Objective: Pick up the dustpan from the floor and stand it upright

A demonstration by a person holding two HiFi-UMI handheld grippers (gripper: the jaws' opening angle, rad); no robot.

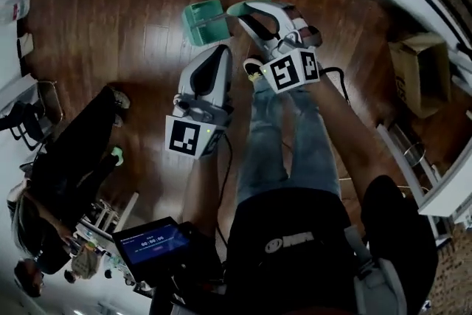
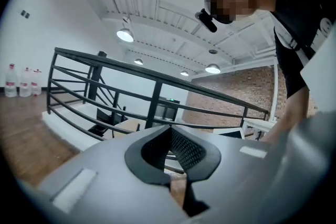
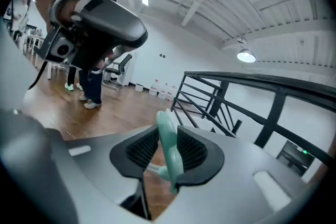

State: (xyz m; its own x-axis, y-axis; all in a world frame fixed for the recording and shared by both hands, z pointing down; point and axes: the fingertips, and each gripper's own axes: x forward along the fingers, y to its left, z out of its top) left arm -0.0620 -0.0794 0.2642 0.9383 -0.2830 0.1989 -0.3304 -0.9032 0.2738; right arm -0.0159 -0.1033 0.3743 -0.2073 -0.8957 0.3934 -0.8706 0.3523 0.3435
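Observation:
The teal dustpan [image 1: 200,21] hangs over the wooden floor [image 1: 125,48], its pan low and its thin handle [image 3: 169,149] running up between my right gripper's pads. My right gripper [image 1: 239,9] is shut on that handle, and in the right gripper view the handle fills the gap at the right gripper [image 3: 168,136]. My left gripper [image 1: 220,51] is raised just left of it, beside the dustpan and apart from it. In the left gripper view the left gripper [image 2: 170,134] has its pad tips meeting, with nothing between them.
A black railing [image 2: 157,93] on a white ledge runs ahead of both grippers. A cardboard box [image 1: 417,71] stands at the right. A person in black [image 1: 74,151] sits at the left. A small screen [image 1: 151,243] is near my body, and water bottles [image 2: 21,82] stand by the far wall.

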